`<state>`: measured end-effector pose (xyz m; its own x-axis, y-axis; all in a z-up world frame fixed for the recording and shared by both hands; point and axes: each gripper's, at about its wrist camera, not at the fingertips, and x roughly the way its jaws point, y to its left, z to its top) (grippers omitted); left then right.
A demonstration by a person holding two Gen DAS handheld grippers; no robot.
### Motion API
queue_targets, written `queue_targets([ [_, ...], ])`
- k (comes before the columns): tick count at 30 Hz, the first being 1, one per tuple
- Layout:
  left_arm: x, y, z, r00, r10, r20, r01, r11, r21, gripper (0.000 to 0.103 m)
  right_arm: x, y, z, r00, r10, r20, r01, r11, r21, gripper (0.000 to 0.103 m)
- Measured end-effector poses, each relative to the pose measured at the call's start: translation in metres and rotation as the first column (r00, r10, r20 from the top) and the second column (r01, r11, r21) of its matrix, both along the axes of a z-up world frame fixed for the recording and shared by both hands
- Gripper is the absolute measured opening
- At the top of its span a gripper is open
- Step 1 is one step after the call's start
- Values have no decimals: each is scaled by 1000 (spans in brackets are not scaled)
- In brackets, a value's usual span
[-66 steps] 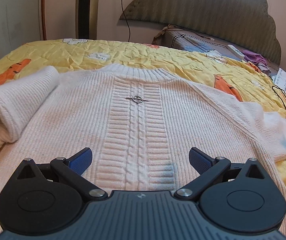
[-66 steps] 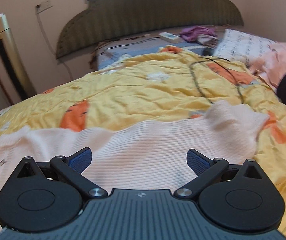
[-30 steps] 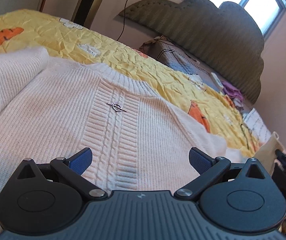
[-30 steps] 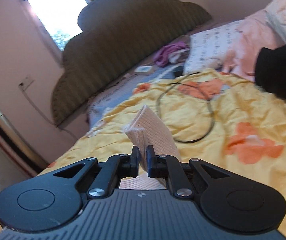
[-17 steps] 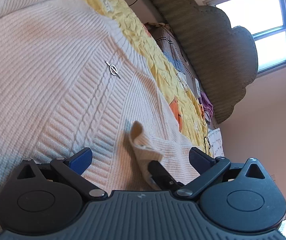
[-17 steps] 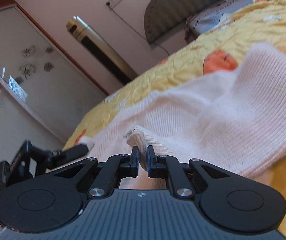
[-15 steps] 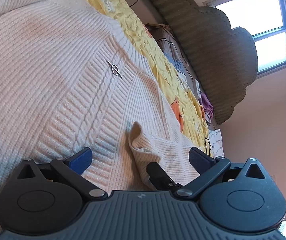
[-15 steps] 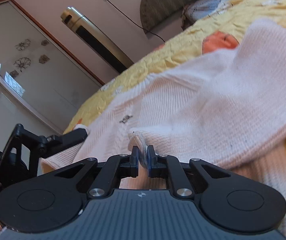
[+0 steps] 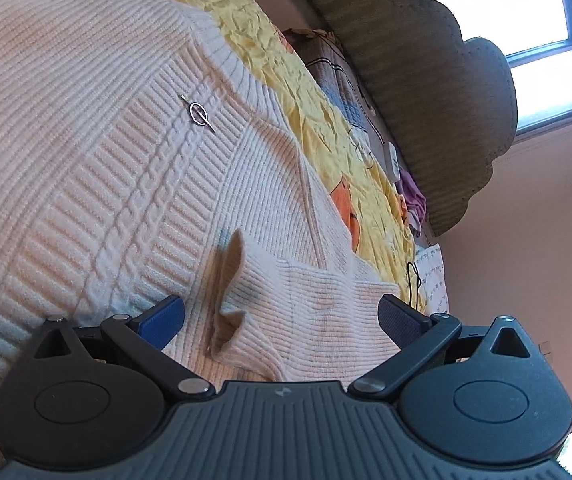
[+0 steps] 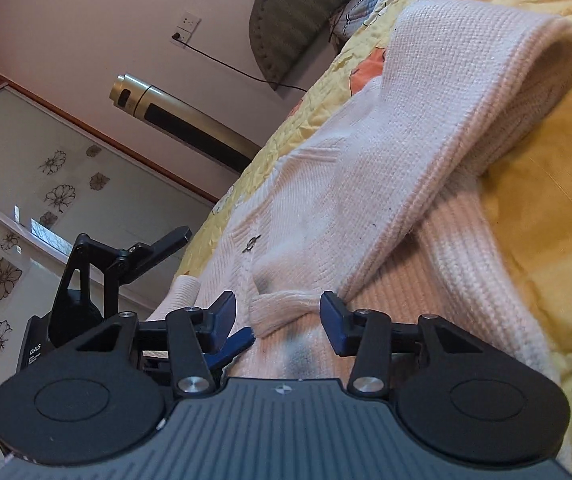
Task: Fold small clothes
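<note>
Cream knit sweater (image 9: 86, 168) lies front-up on the yellow bedspread (image 9: 286, 92), small metal pin (image 9: 198, 114) on the cable panel below the neckline. One sleeve (image 10: 425, 152) is folded across the chest; its ribbed cuff (image 9: 234, 300) sits crumpled on the body. Left tool (image 9: 282, 314): jaws wide, holding nothing, cuff lying in the gap between them. Right tool (image 10: 278, 312): jaws part-open either side of the same cuff (image 10: 282, 308), pads look clear of the knit, though contact is hard to judge at this angle. The two tools are close together, the left one visible just beside the right in the right wrist view. Green headboard (image 9: 445, 92) is behind the bed.
</note>
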<state>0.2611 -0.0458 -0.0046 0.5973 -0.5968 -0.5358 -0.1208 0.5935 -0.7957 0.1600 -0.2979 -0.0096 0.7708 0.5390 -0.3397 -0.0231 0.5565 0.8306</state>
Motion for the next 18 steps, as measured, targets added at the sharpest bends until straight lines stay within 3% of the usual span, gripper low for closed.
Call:
queue_targets([
  [3, 13, -13, 6, 999, -43, 8, 42, 994, 104, 101, 1, -1, -7, 999, -5, 32, 4, 1000, 21, 53],
  [5, 18, -25, 13, 997, -82, 15, 77, 975, 208, 82, 2, -2, -9, 999, -7, 39, 5, 999, 43, 53],
  [6, 21, -31, 15, 994, -108, 16, 101, 962, 254, 57, 1, -4, -9, 999, -7, 44, 5, 999, 54, 53],
  [7, 22, -36, 15, 991, -132, 9, 124, 948, 294, 42, 1, -6, -12, 999, -8, 48, 4, 998, 69, 53],
  [11, 20, -44, 15, 990, -141, 20, 123, 915, 385, 30, 3, -10, -16, 998, -13, 59, 5, 992, 130, 53],
  [12, 19, -44, 15, 991, -130, 17, 112, 905, 410, 16, 4, -10, -17, 998, -13, 61, 4, 991, 137, 53],
  [13, 17, -42, 17, 992, -125, 20, 105, 900, 423, 10, 4, -11, -18, 998, -12, 62, 3, 990, 142, 53],
  [18, 13, -39, 39, 988, -139, 68, 92, 881, 465, 6, 3, -10, -18, 998, -8, 66, -1, 990, 140, 53],
])
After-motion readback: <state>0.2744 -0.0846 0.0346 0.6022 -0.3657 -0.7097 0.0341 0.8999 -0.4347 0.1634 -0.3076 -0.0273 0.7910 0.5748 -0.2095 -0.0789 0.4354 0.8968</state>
